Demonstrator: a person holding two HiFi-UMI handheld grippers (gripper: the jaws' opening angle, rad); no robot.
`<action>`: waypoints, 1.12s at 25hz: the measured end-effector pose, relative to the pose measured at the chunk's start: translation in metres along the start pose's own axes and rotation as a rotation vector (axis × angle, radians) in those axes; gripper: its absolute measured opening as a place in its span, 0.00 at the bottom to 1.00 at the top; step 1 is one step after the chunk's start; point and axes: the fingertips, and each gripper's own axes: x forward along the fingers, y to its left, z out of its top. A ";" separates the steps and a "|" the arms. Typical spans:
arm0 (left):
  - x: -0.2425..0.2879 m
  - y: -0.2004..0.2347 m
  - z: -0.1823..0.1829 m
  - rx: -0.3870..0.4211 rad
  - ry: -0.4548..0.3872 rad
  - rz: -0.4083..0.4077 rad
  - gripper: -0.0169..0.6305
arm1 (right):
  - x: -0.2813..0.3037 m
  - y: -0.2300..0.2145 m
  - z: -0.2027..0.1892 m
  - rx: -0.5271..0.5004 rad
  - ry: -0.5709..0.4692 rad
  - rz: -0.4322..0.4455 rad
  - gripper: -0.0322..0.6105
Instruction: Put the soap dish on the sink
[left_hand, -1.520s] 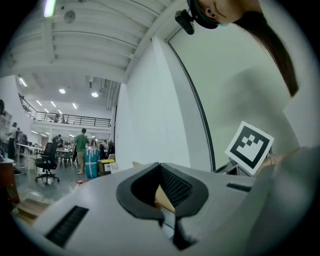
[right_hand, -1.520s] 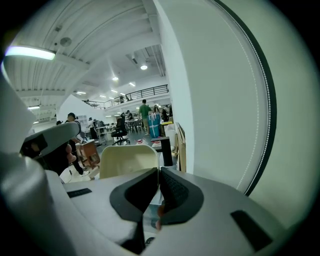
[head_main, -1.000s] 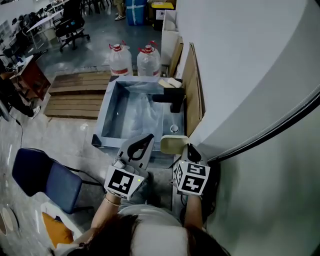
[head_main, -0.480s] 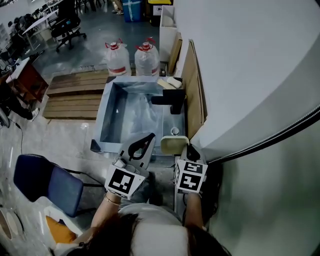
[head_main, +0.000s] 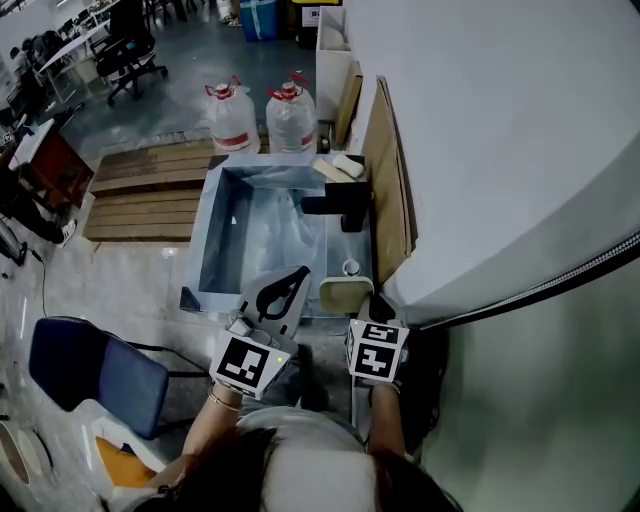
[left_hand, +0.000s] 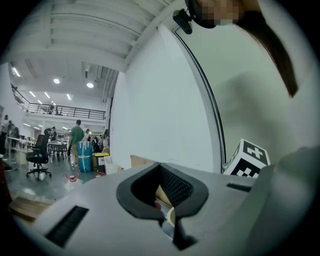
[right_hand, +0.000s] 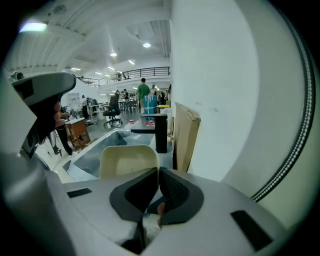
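The cream soap dish (head_main: 346, 293) hangs over the near right corner of the steel sink (head_main: 212, 232), beside its right rim. My right gripper (head_main: 368, 303) is shut on the dish's near edge. In the right gripper view the dish (right_hand: 129, 161) stands just past the right gripper (right_hand: 158, 171), with the black faucet (right_hand: 160, 132) behind it. My left gripper (head_main: 285, 289) hovers over the sink's near edge, left of the dish. It is shut, and in its own view the left gripper (left_hand: 160, 167) holds nothing.
A black faucet (head_main: 341, 204) stands on the sink's right rim, with a small round fitting (head_main: 350, 266) nearer me. A wooden board (head_main: 386, 180) leans on the white wall. Two water jugs (head_main: 231, 116) and a wooden pallet (head_main: 140, 186) lie beyond; a blue chair (head_main: 96, 373) stands at left.
The head view has drifted a little. The right gripper and the dish have shifted slightly towards the sink's near right corner. The left gripper has stayed put.
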 end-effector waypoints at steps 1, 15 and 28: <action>0.001 0.001 0.000 -0.001 0.001 -0.001 0.04 | 0.002 0.000 -0.001 -0.001 0.007 -0.002 0.10; 0.010 0.018 -0.013 -0.021 0.020 -0.013 0.04 | 0.037 0.005 -0.031 -0.005 0.118 -0.018 0.10; 0.023 0.036 -0.025 -0.032 0.041 -0.019 0.04 | 0.065 0.004 -0.051 0.001 0.207 -0.033 0.10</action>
